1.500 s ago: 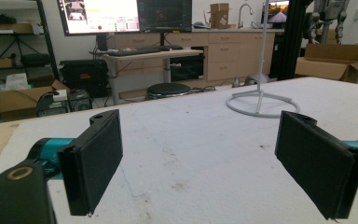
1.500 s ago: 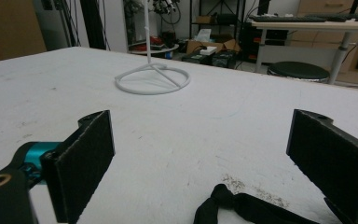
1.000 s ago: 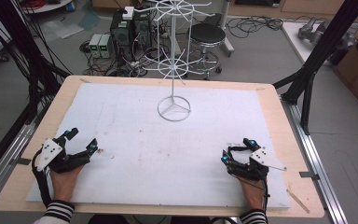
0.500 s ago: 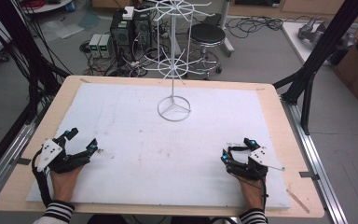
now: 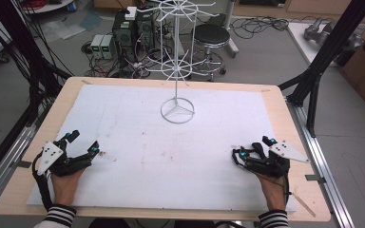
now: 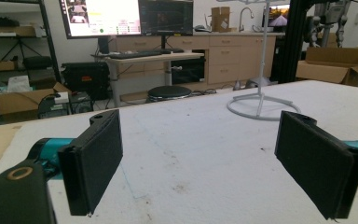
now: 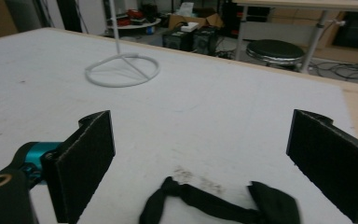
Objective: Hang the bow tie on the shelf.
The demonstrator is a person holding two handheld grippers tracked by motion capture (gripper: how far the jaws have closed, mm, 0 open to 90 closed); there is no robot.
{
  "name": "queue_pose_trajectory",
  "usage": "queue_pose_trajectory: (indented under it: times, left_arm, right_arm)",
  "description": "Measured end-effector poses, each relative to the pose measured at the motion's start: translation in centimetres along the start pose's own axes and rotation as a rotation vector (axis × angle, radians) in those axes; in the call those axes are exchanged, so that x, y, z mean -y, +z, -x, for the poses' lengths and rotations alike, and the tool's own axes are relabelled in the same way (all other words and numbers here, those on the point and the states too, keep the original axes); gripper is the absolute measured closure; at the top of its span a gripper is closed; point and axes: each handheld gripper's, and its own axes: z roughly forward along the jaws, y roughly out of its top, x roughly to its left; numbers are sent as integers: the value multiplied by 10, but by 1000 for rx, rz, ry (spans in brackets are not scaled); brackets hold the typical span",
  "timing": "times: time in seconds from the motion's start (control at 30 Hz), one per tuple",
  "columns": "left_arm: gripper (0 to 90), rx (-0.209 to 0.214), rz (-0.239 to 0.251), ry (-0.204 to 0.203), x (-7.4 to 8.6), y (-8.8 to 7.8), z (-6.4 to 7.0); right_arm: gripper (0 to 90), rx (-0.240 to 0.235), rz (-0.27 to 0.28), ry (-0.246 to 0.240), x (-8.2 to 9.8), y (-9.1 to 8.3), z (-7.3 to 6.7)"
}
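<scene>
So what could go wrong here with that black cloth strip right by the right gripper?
The black cloth strip lies flat and limp on the white mat between the open right gripper fingers, so a shallow grasp may slip off or catch only one knotted end. The white wire stand has a small base and could tip if bumped while hanging.

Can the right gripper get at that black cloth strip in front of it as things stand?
Probably yes. The right gripper has its jaws wide apart, and the black cloth strip lies flat on the white mat between them, with nothing in the way.
</scene>
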Motion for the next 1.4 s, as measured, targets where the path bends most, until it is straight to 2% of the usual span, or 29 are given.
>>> queue_pose_trajectory:
  times: [0.03, 0.07, 0.17, 0.27, 0.3, 0.33, 0.37, 0.5, 0.67, 0.7, 0.73, 0.77, 0.87, 0.93, 0.97, 1.03, 1.07, 1.1, 1.17, 1.2, 1.4]
  left_arm:
    - [154, 0, 0, 0, 0, 0, 0]
    - [154, 0, 2, -2, 0, 0, 0]
    - [154, 1, 3, -2, 0, 0, 0]
    - [155, 0, 5, -2, 0, 0, 0]
    - [154, 1, 4, -3, 0, 0, 0]
    - [154, 0, 4, -1, 0, 0, 0]
    - [154, 1, 4, -3, 0, 0, 0]
    - [154, 0, 4, -2, 0, 0, 0]
    - [154, 1, 4, -1, 0, 0, 0]
    - [154, 0, 4, 0, 0, 0, 0]
    - [154, 1, 5, -1, 0, 0, 0]
    - [154, 0, 4, 0, 0, 0, 0]
    - [154, 0, 4, 0, 0, 0, 0]
    - [154, 0, 4, 0, 0, 0, 0]
    - [154, 0, 4, -1, 0, 0, 0]
    - [155, 0, 4, -1, 0, 0, 0]
    - [154, 0, 4, -1, 0, 0, 0]
    - [154, -1, 6, -3, 0, 0, 0]
    - [154, -1, 7, -4, 0, 0, 0]
    - [154, -1, 7, -4, 0, 0, 0]
    - [155, 0, 6, -2, 0, 0, 0]
  right_arm:
    - [67, 0, 0, 0, 0, 0, 0]
    - [66, 23, -16, -5, -7, -5, 7]
    - [67, 30, -30, 3, -11, -8, 13]
    - [68, 31, -88, -12, -19, -12, 22]
    - [74, 33, -108, -35, -21, -13, 24]
    - [74, 33, -108, -35, -21, -13, 24]
    - [153, 29, -142, -60, -24, -13, 26]
    - [152, 41, -209, -92, -27, -11, 28]
    - [142, 41, -321, -81, -26, -3, 33]
    - [142, 41, -321, -81, -26, -3, 33]
    - [142, 44, -350, -78, -26, -1, 34]
    - [164, 41, -398, -61, -24, 2, 37]
    - [175, 46, -457, -23, -23, 5, 43]
    - [192, 48, -467, -16, -23, 6, 45]
    - [224, 57, -508, 12, -23, 7, 49]
    - [261, 54, -553, 28, -24, 8, 53]
    - [261, 54, -553, 28, -24, 8, 53]
    - [292, 53, -594, 22, -24, 10, 55]
    - [316, 55, -609, 16, -24, 10, 56]
    - [351, 55, -642, 0, -24, 13, 56]
    - [420, 61, -688, 1, -23, 17, 57]
